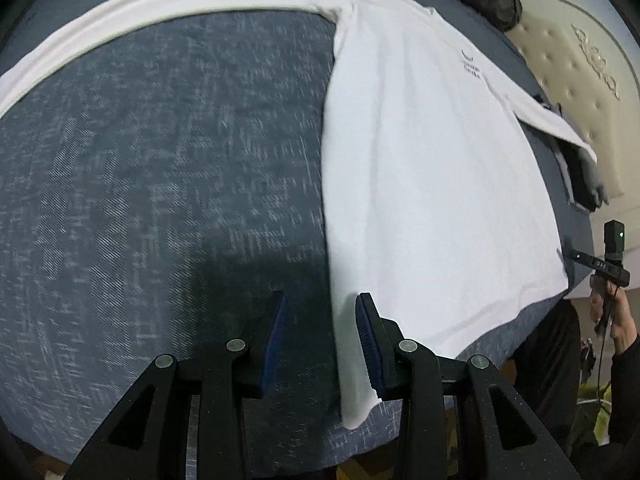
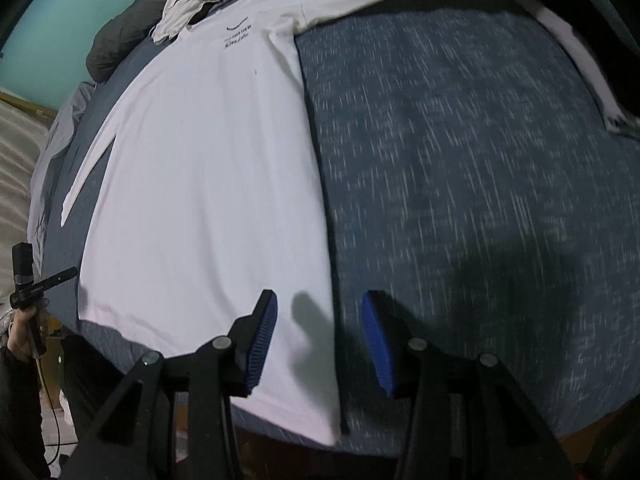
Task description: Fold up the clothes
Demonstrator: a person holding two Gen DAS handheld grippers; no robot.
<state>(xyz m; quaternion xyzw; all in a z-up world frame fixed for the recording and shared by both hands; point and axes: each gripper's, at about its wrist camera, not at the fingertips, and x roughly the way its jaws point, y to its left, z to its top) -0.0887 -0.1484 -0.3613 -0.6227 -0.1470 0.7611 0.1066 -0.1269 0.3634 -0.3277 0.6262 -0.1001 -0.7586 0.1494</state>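
A white long-sleeve shirt [image 1: 432,168] lies flat, chest print up, on a blue-grey bed cover [image 1: 160,168]. One sleeve [image 1: 160,4] stretches out sideways across the far part of the bed; the other sleeve [image 1: 552,120] lies along the body. My left gripper [image 1: 320,296] is open at the hem's left corner, and the shirt's side edge runs between its fingers, close to the right pad [image 1: 366,332]. My right gripper [image 2: 319,294] is open at the opposite hem corner of the shirt [image 2: 208,184]. Its left pad [image 2: 262,336] is over the cloth, and the shirt's edge passes between the fingers.
A dark jacket [image 2: 120,48] and crumpled light garments [image 2: 188,4] are piled at the bed's far end. A grey garment [image 1: 580,176] lies beside the shirt, near a quilted mattress [image 1: 580,60]. The bed's near edge drops off just under both grippers. A hand [image 2: 20,332] holds the other gripper.
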